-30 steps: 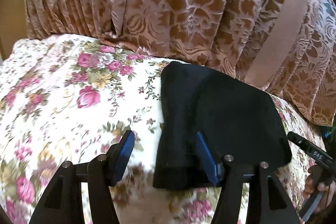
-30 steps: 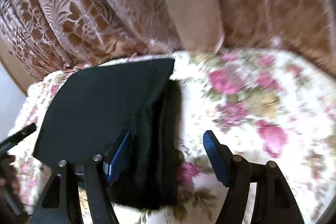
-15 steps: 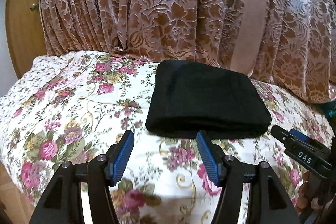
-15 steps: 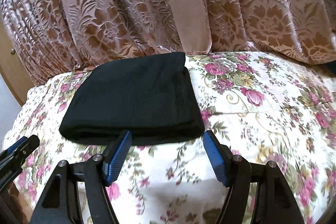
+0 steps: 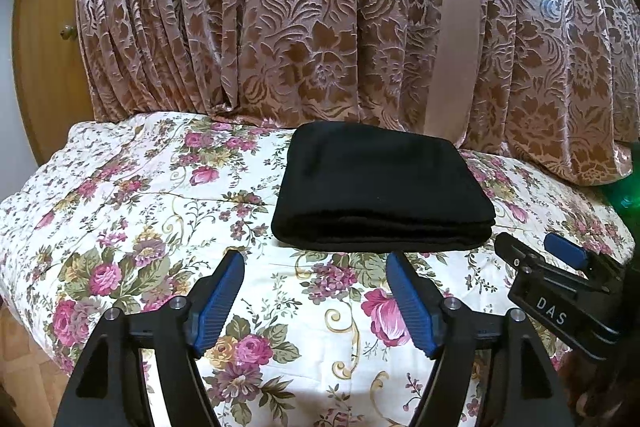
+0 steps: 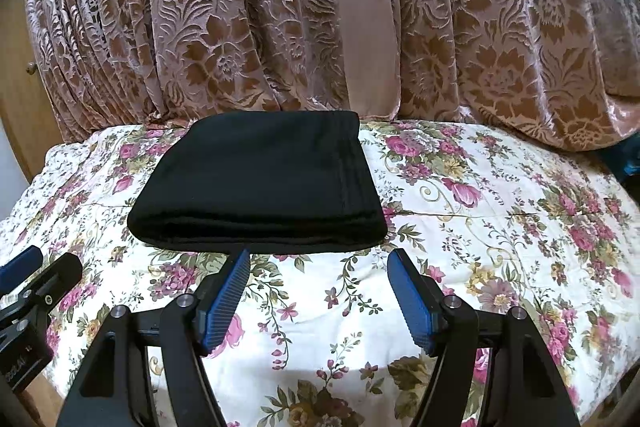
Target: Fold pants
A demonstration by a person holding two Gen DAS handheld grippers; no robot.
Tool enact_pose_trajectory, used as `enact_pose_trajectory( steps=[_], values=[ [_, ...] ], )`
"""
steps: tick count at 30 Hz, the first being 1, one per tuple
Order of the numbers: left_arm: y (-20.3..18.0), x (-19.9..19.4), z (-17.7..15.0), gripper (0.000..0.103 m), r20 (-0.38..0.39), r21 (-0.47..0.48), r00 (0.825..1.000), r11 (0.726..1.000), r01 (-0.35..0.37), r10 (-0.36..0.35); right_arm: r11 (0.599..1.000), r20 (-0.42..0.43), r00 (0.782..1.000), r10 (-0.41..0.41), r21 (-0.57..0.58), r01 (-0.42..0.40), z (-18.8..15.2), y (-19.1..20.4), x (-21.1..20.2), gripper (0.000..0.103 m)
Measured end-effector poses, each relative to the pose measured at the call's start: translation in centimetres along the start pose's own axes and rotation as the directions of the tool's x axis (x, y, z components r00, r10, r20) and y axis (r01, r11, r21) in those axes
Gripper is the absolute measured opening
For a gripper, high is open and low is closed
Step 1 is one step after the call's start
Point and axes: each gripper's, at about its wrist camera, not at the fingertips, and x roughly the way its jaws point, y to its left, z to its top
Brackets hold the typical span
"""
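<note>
From the left wrist, the left gripper (image 5: 314, 297) is hovering released and empty, near side of the black fabric pants (image 5: 380, 187), which are lying as a neat folded rectangle on the floral-print bedspread (image 5: 140, 227). From the right wrist, the right gripper (image 6: 320, 293) is likewise hanging released just short of the stack's near edge, so the folding is looking finished, with nothing obvious left.

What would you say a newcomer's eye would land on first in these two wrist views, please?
Most likely the black pants, folded into a neat flat rectangle that stands out against the pale flowered bedspread at the far middle. Behind them hangs a heavy brown patterned curtain. In the foreground, the left gripper and right gripper sit open and empty, short of the pants.
</note>
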Motion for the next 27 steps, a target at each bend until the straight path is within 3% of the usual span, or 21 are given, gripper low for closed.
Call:
enact_pose_trajectory(
  steps=[7, 27],
  values=[
    [0.3, -0.6, 0.0, 0.078, 0.022, -0.007, 0.999, 0.999, -0.049, 0.049, 1.000, 0.014, 1.000, 0.008, -0.021, -0.008, -0.3, 0.7, -0.7, 0.072],
    [0.6, -1.2, -0.3, 0.078, 0.024, -0.024, 0.998, 0.998, -0.051, 0.052, 1.000, 0.005, 1.000, 0.014, -0.021, -0.014, -0.7, 1.2, -1.1, 0.072]
  ],
)
